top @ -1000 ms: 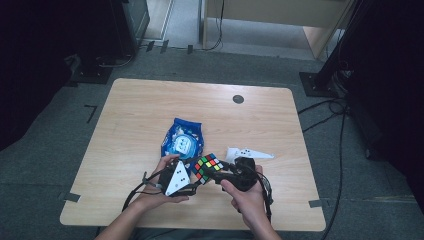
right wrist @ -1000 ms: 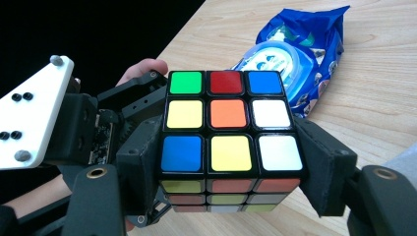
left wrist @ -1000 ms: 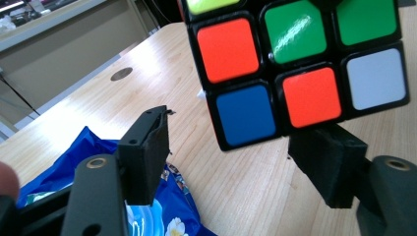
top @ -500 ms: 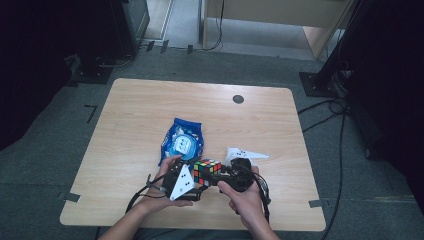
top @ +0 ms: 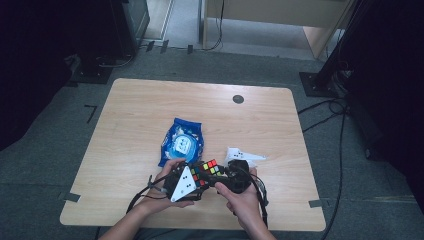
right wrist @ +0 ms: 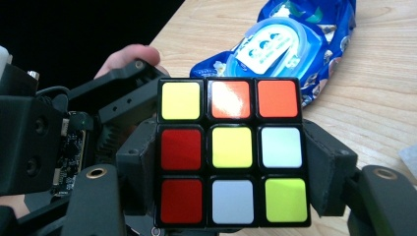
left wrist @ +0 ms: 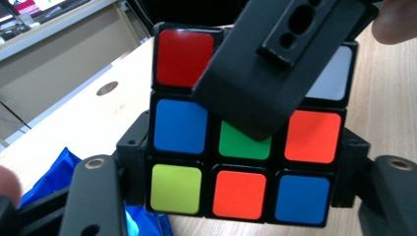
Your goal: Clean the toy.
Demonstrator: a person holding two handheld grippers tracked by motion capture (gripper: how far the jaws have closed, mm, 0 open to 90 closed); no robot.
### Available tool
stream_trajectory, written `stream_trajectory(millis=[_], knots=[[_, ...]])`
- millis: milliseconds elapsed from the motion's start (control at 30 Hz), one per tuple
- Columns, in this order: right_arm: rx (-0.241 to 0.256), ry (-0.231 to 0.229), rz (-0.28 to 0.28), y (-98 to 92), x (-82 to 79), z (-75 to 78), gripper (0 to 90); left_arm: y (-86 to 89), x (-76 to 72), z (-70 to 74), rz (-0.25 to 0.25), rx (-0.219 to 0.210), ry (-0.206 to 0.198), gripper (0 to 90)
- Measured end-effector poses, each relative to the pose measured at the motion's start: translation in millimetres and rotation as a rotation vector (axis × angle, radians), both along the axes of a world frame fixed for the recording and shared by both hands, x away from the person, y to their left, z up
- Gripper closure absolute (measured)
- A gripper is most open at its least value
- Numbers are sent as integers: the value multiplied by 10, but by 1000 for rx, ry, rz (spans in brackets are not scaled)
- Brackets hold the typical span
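Sitting clamped between both tools, the Rubik's cube hangs just above the near edge of the counter, slightly right of its middle. The left hand-held gripper presses its jaws against two opposite sides of the cube, facing a scrambled side with a green centre. The right hand-held gripper squeezes the cube likewise, facing a side with a yellow centre. In the high view both forearms come in from the bottom edge and converge, the left hand and right hand wrapped around the tools' bodies. A blue wet-wipes pack lies just beyond the cube. A white packet lies right of it.
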State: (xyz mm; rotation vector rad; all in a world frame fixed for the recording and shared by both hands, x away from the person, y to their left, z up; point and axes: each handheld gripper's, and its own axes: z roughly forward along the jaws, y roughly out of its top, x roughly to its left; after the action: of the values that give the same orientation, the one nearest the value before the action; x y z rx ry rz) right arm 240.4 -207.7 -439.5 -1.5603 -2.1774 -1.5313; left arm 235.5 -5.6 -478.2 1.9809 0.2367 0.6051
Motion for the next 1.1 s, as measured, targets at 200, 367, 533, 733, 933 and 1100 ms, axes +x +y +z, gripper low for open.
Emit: stream_trajectory(millis=[200, 367, 533, 733, 933, 1100], knots=[[49, -62, 22, -109, 15, 91, 346, 42, 52, 59, 71, -20, 1, 337], [123, -150, -65, -425, 25, 258, 359, 167, 203, 35, 134, -60, 82, 337], [-151, -238, -192, -523, 202, -33, 396, 158, 194, 40, 127, -58, 81, 337], [-324, -133, -272, -640, 417, -523, 419, 147, 203, 23, 126, -52, 89, 336], [-405, -88, -226, -567, 499, -724, 464, 149, 195, 19, 122, -51, 93, 337], [-425, -110, -240, -591, 501, -754, 549, 159, 199, 25, 125, -56, 93, 336]])
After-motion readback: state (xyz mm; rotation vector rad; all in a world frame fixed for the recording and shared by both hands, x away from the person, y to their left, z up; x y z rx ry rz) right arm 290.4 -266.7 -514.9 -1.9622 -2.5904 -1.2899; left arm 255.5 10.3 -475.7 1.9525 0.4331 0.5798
